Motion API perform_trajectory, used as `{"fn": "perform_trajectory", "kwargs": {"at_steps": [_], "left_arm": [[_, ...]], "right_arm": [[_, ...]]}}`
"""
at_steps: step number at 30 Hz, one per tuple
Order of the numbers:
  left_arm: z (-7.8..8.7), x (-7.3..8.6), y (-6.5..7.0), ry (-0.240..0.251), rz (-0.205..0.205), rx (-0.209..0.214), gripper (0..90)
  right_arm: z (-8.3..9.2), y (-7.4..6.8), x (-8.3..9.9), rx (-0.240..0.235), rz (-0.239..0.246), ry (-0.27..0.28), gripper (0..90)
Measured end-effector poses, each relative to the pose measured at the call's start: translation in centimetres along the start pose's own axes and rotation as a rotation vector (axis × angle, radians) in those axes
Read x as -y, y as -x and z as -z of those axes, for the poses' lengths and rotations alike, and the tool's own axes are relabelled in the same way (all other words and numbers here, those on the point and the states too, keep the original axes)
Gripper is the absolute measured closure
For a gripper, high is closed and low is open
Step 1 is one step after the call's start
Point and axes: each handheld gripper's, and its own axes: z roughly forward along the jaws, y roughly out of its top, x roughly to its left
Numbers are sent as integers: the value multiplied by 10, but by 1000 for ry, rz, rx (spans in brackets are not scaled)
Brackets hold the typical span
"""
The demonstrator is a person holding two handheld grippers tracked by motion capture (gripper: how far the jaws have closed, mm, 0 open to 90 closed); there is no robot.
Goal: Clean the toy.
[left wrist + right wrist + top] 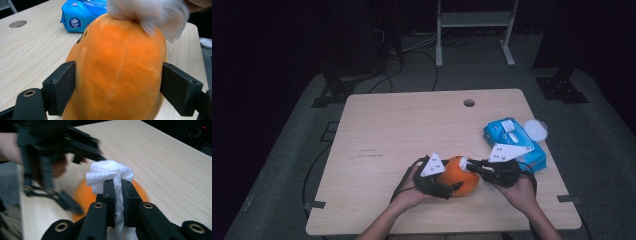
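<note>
1. Wiping is in hand: the right gripper [118, 188], jaws clamped on a crumpled white tissue [110, 173], rubs the round orange plush toy [117, 72] near the table's front edge.
2. Left gripper [443, 185] brackets the toy, jaws wide, touching its sides.
3. Next, I judge: steady it, wipe onward.

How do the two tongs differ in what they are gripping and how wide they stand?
The left tongs stand wide, one jaw on each side of the round orange plush toy; the right tongs are pinched nearly together on a crumpled white tissue. The toy bulges well past the left tongs, while the tissue is thin between the right ones. Both meet at the toy, where the tissue touches its top.
</note>
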Motion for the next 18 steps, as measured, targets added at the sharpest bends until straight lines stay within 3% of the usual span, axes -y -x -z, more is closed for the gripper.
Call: {"fn": "perform_trajectory", "kwargs": {"at_steps": [4,6,10,12,14,18], "left_arm": [[-2,0,8,-20,-56,-1,181],[0,1,6,-14,-49,-1,205],[3,4,-3,8,-11,11,223],[6,6,-10,27,35,18,222],[7,9,-16,43,63,32,214],[8,13,-21,51,57,89,106]], "right_arm": [[-16,-22,-9,-43,65,-25,820],[-20,-24,-10,-31,86,-33,820],[-7,-4,-4,18,34,-12,820],[0,6,3,35,-13,-2,820],[2,10,7,40,-27,-1,820],[-5,9,7,22,-21,-2,820]]}}
